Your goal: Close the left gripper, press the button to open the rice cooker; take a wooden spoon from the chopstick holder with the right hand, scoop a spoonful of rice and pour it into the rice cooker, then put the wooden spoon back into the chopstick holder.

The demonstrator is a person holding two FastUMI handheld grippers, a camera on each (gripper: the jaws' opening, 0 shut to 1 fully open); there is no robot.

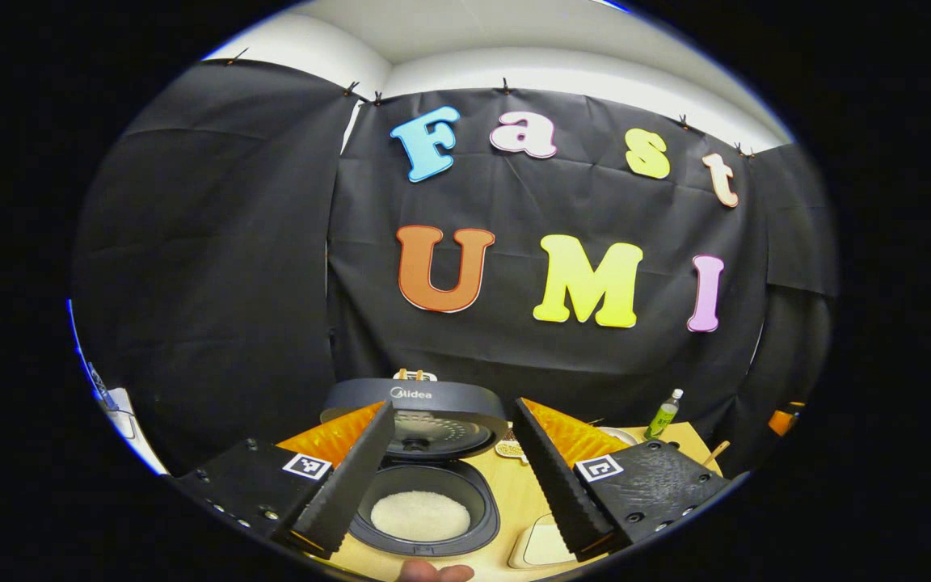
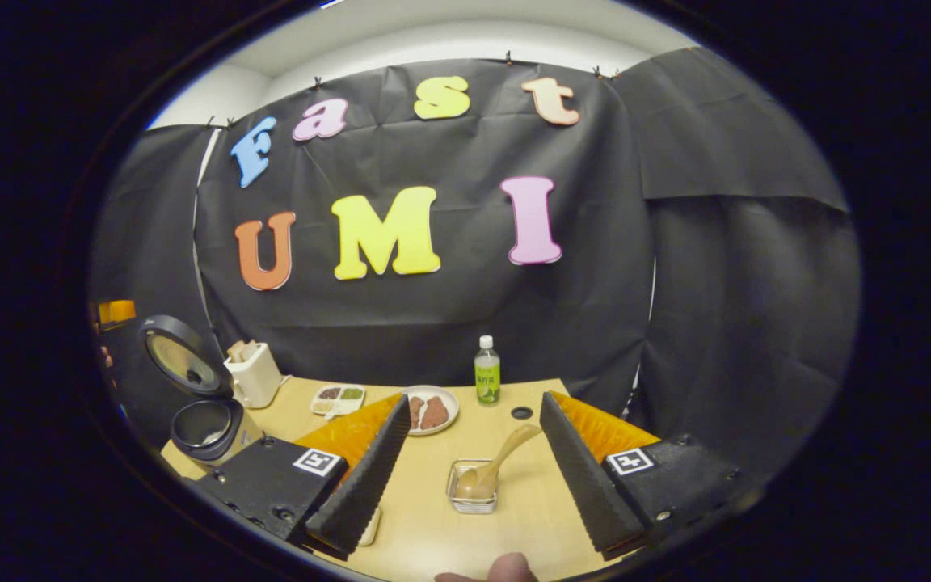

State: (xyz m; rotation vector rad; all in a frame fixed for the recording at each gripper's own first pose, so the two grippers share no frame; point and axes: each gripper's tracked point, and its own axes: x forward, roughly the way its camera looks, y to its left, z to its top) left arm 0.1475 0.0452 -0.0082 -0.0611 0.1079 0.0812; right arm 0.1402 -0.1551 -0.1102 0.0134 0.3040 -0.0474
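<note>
The dark rice cooker (image 1: 425, 493) stands open, its lid (image 1: 421, 408) tipped up and white rice (image 1: 421, 515) in its pot. My left gripper (image 1: 457, 540) is open just in front of it, a finger on each side of the pot, holding nothing. In the right gripper view the cooker (image 2: 203, 422) sits far left with its lid (image 2: 181, 360) raised. Beside it stands the white chopstick holder (image 2: 254, 376). A wooden spoon (image 2: 502, 462) rests with its bowl in a small clear box (image 2: 472, 489), handle leaning up to the right. My right gripper (image 2: 478, 543) is open and empty, short of that box.
On the wooden table (image 2: 530, 493) stand a green bottle (image 2: 487, 372), a plate of food (image 2: 431, 411) and a divided dish (image 2: 336, 398). A flat white pad (image 1: 542, 546) lies right of the cooker. The black cloth wall closes the back.
</note>
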